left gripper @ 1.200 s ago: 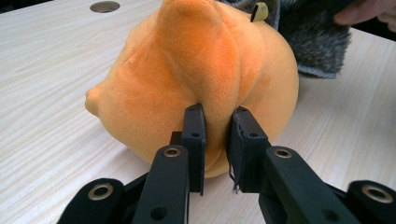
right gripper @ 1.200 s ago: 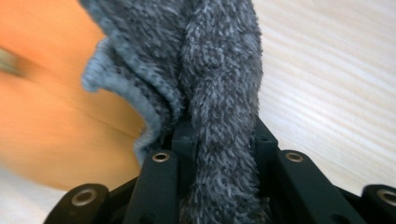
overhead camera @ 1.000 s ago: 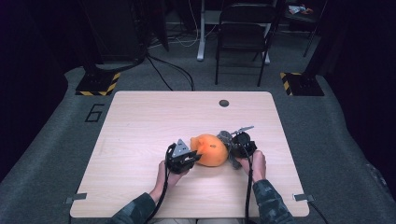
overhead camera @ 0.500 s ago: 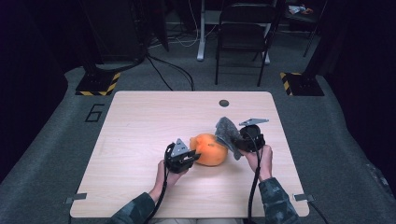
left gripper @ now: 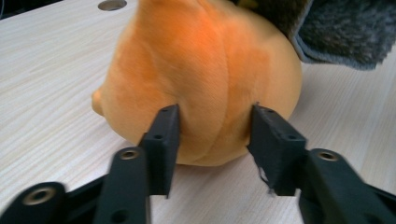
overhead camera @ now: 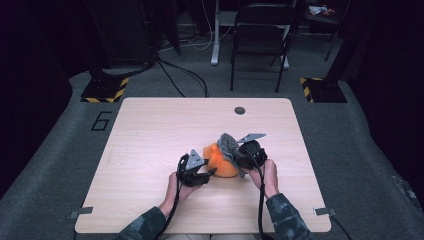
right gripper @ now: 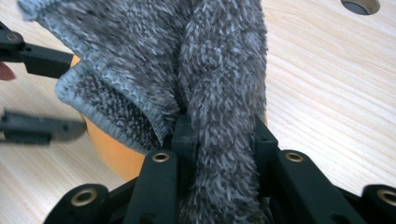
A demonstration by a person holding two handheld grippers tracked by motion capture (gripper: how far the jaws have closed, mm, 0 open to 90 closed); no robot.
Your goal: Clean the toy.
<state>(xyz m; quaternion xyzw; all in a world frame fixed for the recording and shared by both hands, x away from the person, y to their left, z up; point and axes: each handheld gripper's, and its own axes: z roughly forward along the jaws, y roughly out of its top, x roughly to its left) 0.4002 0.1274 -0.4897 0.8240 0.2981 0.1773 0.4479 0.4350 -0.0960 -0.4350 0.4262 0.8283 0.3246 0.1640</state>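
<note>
Left gripper (left gripper: 212,140): we pinch the orange plush (left gripper: 201,79) between half-closed jaws, pinning it to the table (overhead camera: 150,130). Right gripper (right gripper: 219,144): clamped on grey cloth (right gripper: 187,60), lifted just beyond the plush. Step: wiping. Next, we judge: lower cloth onto plush.

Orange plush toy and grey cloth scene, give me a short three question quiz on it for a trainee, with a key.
1. True or false: the left gripper has its jaws on either side of the orange plush toy.
2. What does the right gripper hold? A) grey cloth B) a cup C) nothing
3. Fill in: the plush toy rests on the wooden ____.

Key: 1 true. 2 A, the fuzzy cloth is pinched between its jaws and hangs against the toy. 3 table.
</note>
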